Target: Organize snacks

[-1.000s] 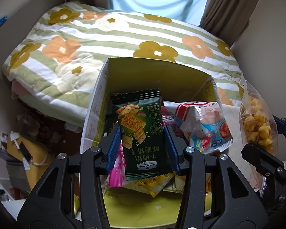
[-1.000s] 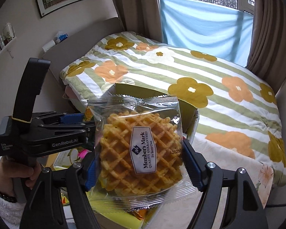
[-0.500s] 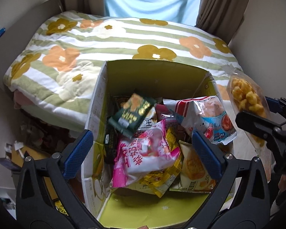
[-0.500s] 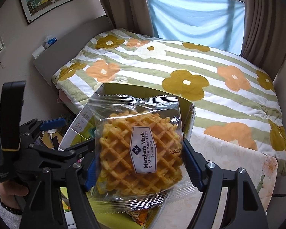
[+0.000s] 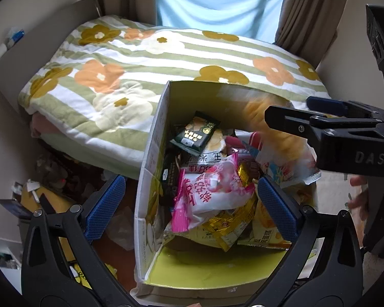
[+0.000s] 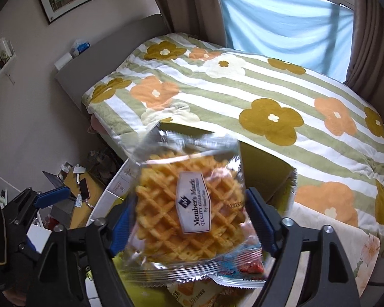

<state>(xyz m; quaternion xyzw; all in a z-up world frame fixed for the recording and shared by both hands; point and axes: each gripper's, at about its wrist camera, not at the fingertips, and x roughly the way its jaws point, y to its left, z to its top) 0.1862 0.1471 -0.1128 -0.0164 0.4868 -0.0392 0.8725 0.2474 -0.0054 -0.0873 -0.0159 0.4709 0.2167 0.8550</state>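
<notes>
Because the snacks are being gathered into one container, the right claw (image 6: 187, 220) is clenched on a clear-wrapped waffle packet (image 6: 189, 212), holding it over the open cardboard box (image 5: 151, 153) that stands against the flowered bed (image 5: 140, 58). Its picture is blurred, probably by motion. Beside it, the left claw (image 5: 189, 204) hangs released and empty above the box. Inside lies a loose heap: a pink packet (image 5: 210, 192), a dark green cracker packet (image 5: 195, 134) and gold-wrapped snacks (image 5: 227, 227).
</notes>
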